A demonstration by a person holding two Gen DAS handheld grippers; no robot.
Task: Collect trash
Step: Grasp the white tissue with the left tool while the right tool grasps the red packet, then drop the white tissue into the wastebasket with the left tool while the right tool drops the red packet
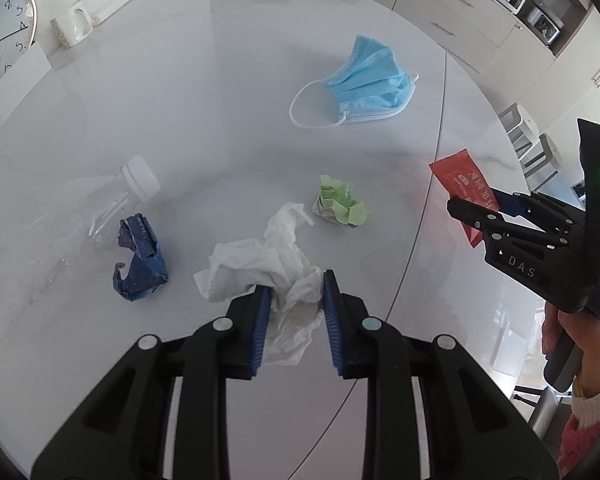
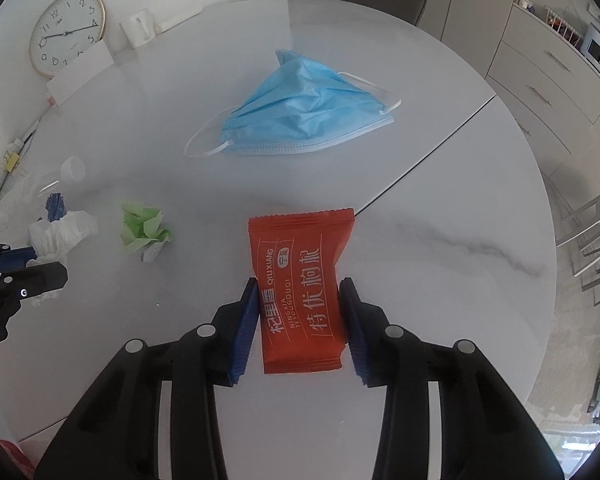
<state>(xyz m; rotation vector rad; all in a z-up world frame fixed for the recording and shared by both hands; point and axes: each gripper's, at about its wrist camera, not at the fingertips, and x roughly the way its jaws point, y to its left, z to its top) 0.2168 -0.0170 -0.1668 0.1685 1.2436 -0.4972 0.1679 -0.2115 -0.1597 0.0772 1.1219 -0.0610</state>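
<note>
Our left tongs clench the crumpled white tissue; our right tongs pinch the red foil snack wrapper. We should lift both straight up, keeping each grip firm.

Table: I see a round white marble-look table with a dark seam across its right part.
Centre: a blue face mask lies flat.
Left side: a crumpled green paper, a crumpled dark blue paper and a clear plastic bottle lying on its side.
Far left edge: a white mug and a clock.
</note>
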